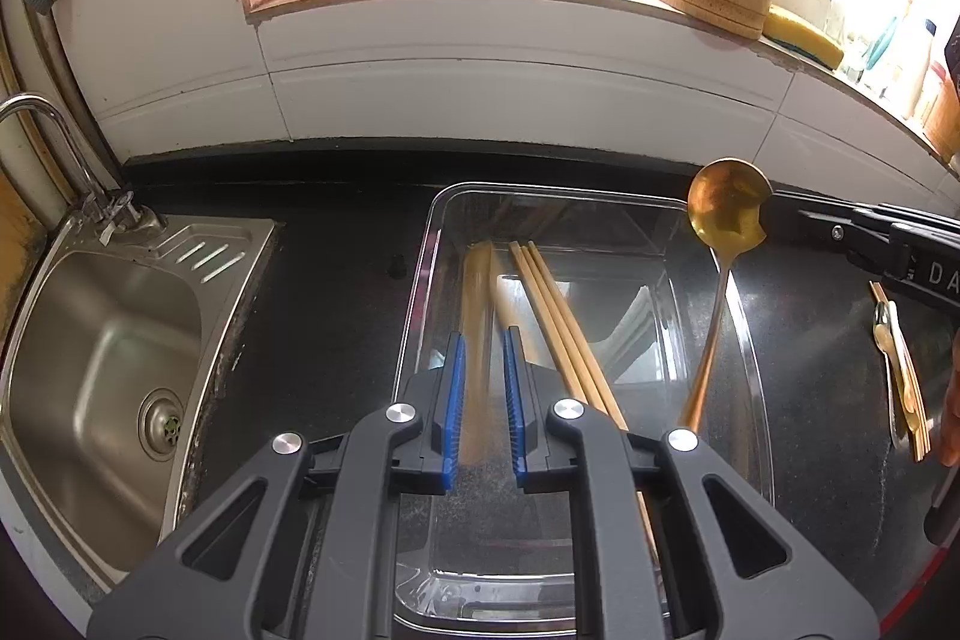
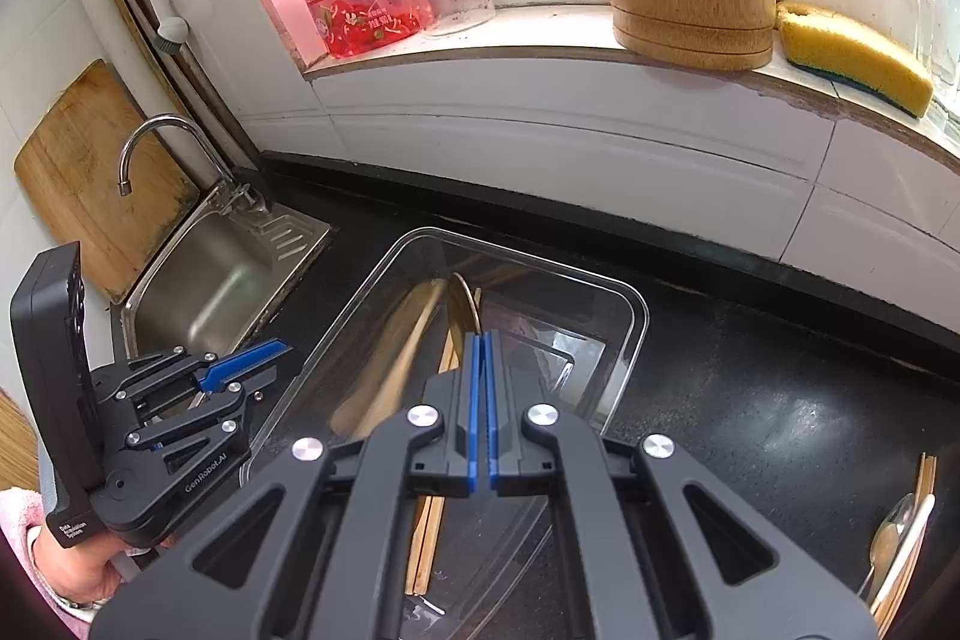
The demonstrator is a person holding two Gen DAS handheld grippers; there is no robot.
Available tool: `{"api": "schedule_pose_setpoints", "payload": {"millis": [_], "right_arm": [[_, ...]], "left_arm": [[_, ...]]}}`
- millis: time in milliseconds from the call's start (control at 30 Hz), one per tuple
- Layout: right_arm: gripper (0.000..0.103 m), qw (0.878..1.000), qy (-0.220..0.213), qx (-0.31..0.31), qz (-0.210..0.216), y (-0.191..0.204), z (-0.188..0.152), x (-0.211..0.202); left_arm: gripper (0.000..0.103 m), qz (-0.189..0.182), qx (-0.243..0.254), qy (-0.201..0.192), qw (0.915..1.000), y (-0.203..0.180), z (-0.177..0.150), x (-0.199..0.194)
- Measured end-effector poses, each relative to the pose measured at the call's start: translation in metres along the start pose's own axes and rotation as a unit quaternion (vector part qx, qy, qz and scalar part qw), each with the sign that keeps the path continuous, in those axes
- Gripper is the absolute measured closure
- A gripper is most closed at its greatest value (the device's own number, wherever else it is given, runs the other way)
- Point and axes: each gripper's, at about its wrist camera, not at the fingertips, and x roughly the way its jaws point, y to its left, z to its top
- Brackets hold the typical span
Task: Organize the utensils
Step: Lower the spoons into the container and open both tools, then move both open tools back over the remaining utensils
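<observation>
At the centre of the left wrist view, the left gripper (image 1: 485, 400) has its blue pads set narrow, with blurred wooden chopsticks (image 1: 477, 316) between them; whether the pads press on these cannot be told. The right gripper (image 2: 483, 388) is clamped on the bowl of a gold spoon (image 1: 723, 202), which hangs handle-down over the right edge of the clear plastic bin (image 1: 420, 280). More chopsticks (image 1: 558, 322) lie inside the bin. Spare utensils (image 1: 900, 370) lie on the dark counter (image 1: 336, 292) at the right edge.
</observation>
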Motion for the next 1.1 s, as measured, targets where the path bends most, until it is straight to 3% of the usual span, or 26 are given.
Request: {"api": "schedule_pose_setpoints", "payload": {"millis": [67, 133, 167, 200, 267, 333, 467, 500, 533, 567, 1000, 1100], "right_arm": [[0.101, 1.000, 0.001, 0.000, -0.001, 0.001, 0.000, 0.000], [0.101, 1.000, 0.002, -0.002, -0.001, 0.001, -0.001, 0.000], [0.101, 1.000, 0.003, -0.002, -0.001, 0.001, -0.001, 0.001], [0.101, 1.000, 0.004, -0.002, -0.001, 0.001, -0.001, 0.001], [0.101, 1.000, 0.011, -0.006, -0.001, 0.002, -0.002, 0.004], [0.100, 1.000, 0.012, -0.004, -0.005, 0.003, -0.002, 0.005], [0.096, 1.000, -0.005, 0.012, -0.010, -0.001, 0.001, 0.001], [0.082, 1.000, -0.007, 0.012, -0.012, -0.002, 0.001, 0.000], [0.054, 1.000, -0.015, 0.012, -0.015, -0.002, 0.002, -0.003], [0.045, 1.000, -0.020, 0.013, -0.014, -0.003, 0.002, -0.005], [0.044, 0.998, -0.046, 0.036, -0.014, -0.022, -0.005, -0.033], [0.035, 0.996, -0.062, 0.050, -0.025, -0.047, -0.014, -0.053]], "left_arm": [[0.089, 0.002, -0.001, 0.002, 1.0000, 0.000, 0.000, 0.000], [0.069, 0.007, -0.003, 0.005, 1.0000, 0.001, -0.001, 0.001], [0.032, 0.010, -0.007, 0.003, 0.9999, 0.002, -0.001, 0.000], [0.016, 0.015, -0.012, -0.008, 0.9998, 0.003, -0.002, -0.003], [0.015, 0.020, -0.009, -0.014, 0.9997, 0.002, -0.002, -0.004], [0.006, 0.023, -0.008, -0.012, 0.9996, 0.002, -0.003, -0.005], [0.006, 0.029, -0.010, -0.011, 0.9995, 0.004, -0.004, -0.007], [0.006, 0.031, -0.011, -0.012, 0.9994, 0.005, -0.004, -0.007], [0.006, 0.031, -0.012, -0.013, 0.9994, 0.006, -0.004, -0.008], [0.006, 0.031, -0.013, -0.012, 0.9994, 0.006, -0.004, -0.009], [0.006, 0.023, -0.005, -0.022, 0.9995, -0.011, 0.000, -0.018], [0.006, 0.014, 0.003, -0.027, 0.9995, -0.027, 0.003, -0.020]]}}
